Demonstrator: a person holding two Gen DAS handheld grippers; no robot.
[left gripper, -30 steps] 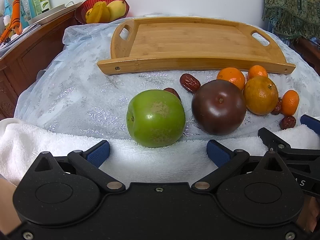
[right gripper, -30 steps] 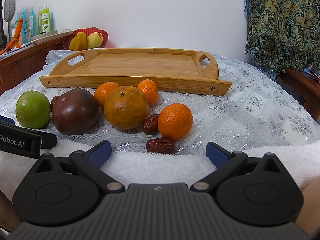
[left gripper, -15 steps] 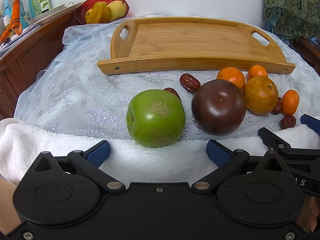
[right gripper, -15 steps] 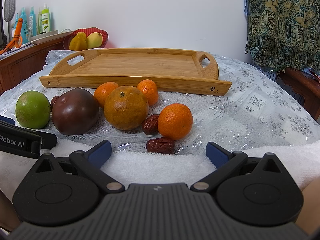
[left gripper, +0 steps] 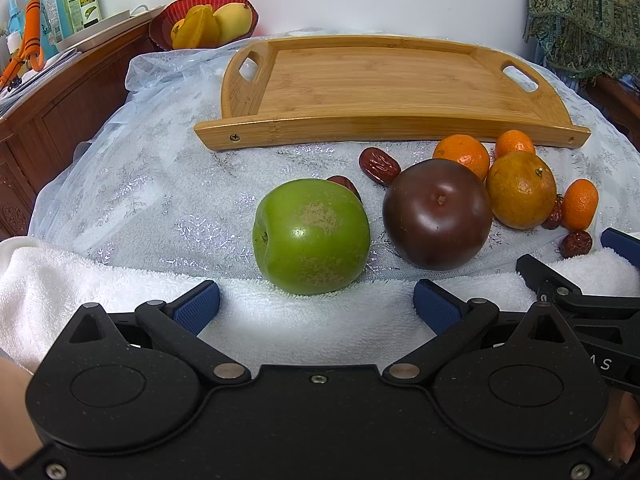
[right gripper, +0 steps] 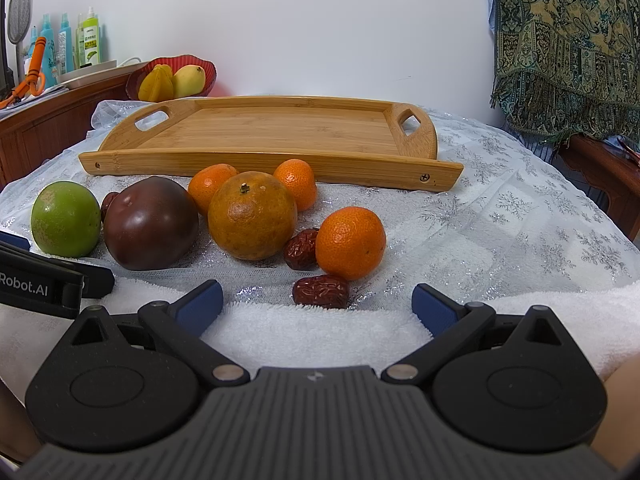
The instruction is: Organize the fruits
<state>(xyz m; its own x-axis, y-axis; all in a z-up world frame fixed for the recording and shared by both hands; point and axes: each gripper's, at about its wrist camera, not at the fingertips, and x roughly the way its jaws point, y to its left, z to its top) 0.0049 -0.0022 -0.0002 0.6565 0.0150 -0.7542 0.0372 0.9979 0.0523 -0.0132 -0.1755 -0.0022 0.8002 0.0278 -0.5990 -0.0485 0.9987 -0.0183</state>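
A green apple (left gripper: 311,236) and a dark purple fruit (left gripper: 437,214) lie on the cloth in front of an empty wooden tray (left gripper: 384,88). A large orange (right gripper: 252,216), small tangerines (right gripper: 350,242) and red dates (right gripper: 320,291) lie to their right. My left gripper (left gripper: 316,309) is open and empty, just short of the green apple. My right gripper (right gripper: 318,307) is open and empty, just short of a date. The tray also shows in the right wrist view (right gripper: 276,132).
A white towel (left gripper: 80,276) lies along the near edge. A red bowl (left gripper: 200,24) with yellow fruit and spray bottles (left gripper: 80,0) stand on a wooden cabinet at the back left. A patterned cloth (right gripper: 560,48) hangs at the right.
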